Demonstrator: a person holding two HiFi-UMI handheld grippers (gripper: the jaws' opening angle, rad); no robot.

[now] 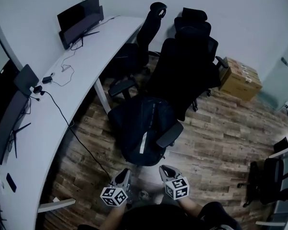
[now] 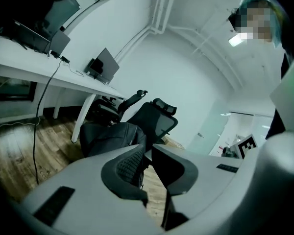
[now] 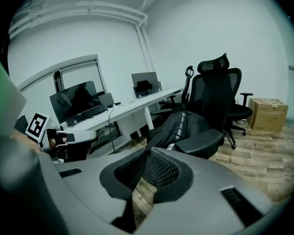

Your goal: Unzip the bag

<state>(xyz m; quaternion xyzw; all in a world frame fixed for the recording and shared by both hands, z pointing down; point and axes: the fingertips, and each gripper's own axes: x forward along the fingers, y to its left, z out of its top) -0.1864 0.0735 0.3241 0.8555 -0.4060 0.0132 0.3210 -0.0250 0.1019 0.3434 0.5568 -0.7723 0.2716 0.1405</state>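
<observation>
Bag (image 1: 144,128), black w/ a pale stripe, slumps on the seat of the nearest office chair (image 1: 182,66). Short of the chair, to its left, is the left gripper (image 2: 147,153): jaws a slim gap apart, empty. To its right, the right gripper (image 3: 147,155): jaws all but together, also empty. Risk: chair prob. rolls & bag is soft, so tugging a zip pull w/o bracing could drag both; pull not visible yet
</observation>
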